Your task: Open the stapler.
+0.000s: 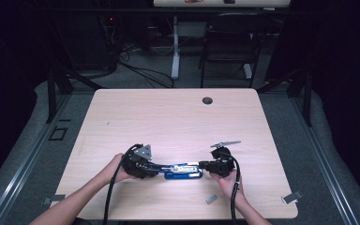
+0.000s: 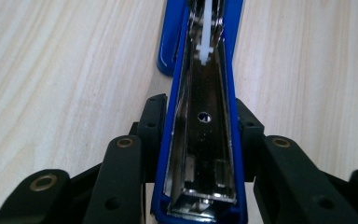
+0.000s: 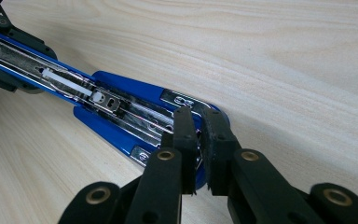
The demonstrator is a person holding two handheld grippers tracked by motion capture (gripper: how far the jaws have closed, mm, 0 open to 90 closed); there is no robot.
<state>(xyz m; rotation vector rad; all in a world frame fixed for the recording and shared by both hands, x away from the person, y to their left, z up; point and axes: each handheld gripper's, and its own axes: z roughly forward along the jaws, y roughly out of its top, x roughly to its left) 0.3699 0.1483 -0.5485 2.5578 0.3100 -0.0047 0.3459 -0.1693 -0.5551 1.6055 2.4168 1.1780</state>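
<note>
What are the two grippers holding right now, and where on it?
Both hold the opened blue stapler: the left gripper clamps the swung-open top arm's sides, the right gripper pinches the magazine end.

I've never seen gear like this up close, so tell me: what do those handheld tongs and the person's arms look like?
Both tongs, left and right, are black, blocky units. Each has two flat black fingers joined by links with brass-coloured rivets. A grey three-cornered plate sits on top of each, and a thick black cable trails back from each along the forearm. The forearms are bare, with no sleeves in sight.
</note>
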